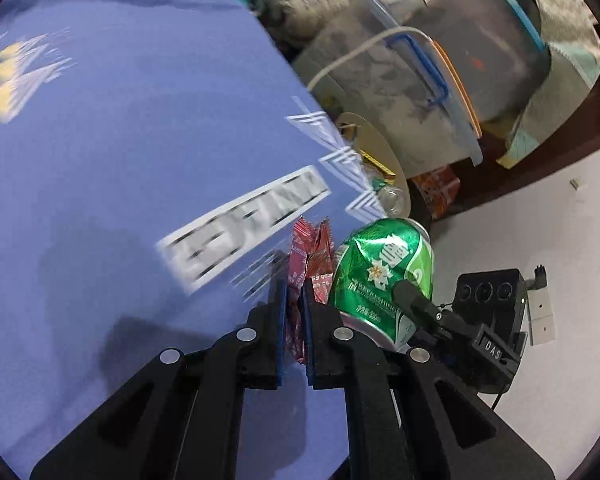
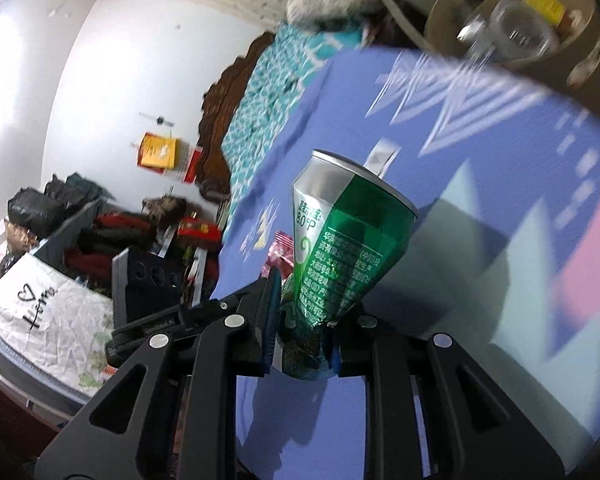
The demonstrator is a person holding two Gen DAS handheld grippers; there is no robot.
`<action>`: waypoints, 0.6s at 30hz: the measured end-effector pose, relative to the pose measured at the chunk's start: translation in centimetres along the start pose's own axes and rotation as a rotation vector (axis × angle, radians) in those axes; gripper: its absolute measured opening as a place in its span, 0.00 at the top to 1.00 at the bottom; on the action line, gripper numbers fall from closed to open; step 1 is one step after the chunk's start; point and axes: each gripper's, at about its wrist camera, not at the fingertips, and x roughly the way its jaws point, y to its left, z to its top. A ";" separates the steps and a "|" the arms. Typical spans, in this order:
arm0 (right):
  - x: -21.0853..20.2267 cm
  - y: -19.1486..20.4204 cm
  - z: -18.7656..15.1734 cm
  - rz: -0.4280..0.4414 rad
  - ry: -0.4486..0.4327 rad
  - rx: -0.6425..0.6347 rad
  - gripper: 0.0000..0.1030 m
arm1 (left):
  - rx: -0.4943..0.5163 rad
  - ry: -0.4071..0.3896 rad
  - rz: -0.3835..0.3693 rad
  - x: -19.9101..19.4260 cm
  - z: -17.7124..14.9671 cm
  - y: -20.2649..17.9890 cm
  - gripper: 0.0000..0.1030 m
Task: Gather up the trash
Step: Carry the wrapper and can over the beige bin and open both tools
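We see open blue sheet (image 1: 112, 128) to our left, nothing standing on it. Right tool (image 2: 306, 312) with its green can (image 1: 384, 276) sits just beside our left tool (image 1: 296, 300) and its red wrapper (image 1: 312, 256), tight there. Ahead, a round tray (image 2: 440, 20), glass (image 2: 520, 36) and stacked plastic bins (image 1: 420, 92) block the bed edge. White wall (image 1: 540, 208) lies right.
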 end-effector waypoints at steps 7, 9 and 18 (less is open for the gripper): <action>-6.0 -3.7 9.4 -0.086 -0.189 0.006 0.78 | 0.136 0.014 0.011 6.8 7.6 -8.2 0.94; -6.9 -5.1 12.7 -0.108 -0.226 0.034 0.78 | 0.149 0.013 0.019 9.1 10.0 -9.9 0.94; -4.7 -11.4 23.9 -0.232 -0.193 0.129 0.75 | 0.129 0.068 0.062 18.5 16.4 -11.9 0.93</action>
